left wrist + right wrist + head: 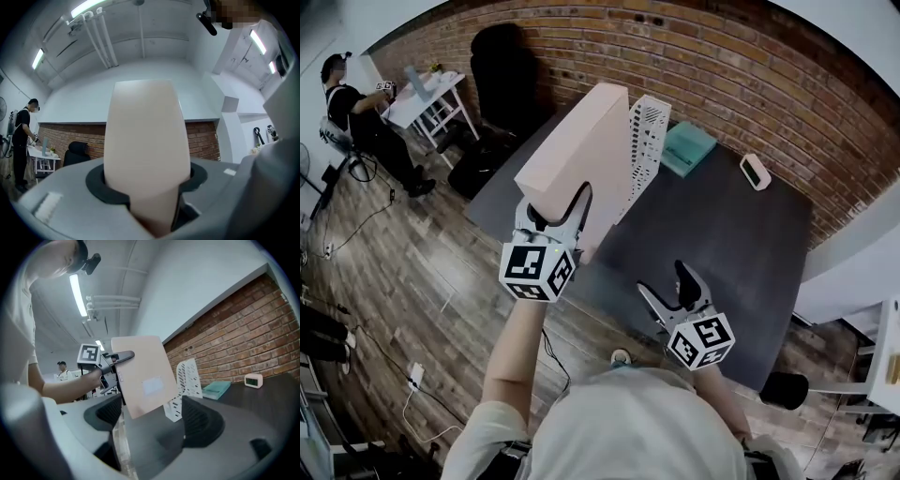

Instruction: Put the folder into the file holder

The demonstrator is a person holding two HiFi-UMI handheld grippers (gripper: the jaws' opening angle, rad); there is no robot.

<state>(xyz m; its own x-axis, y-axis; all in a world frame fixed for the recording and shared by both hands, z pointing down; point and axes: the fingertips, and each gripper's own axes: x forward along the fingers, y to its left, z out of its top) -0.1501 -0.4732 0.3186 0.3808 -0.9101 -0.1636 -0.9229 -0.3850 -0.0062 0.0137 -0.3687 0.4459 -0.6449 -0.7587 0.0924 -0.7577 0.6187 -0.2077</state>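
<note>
Left gripper clamps the folder at frame centre; right gripper gapes empty. Tilted entry may topple the file holder.

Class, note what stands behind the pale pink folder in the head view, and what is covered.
The white perforated file holder stands behind the pale pink folder; the holder's left part is covered.
</note>
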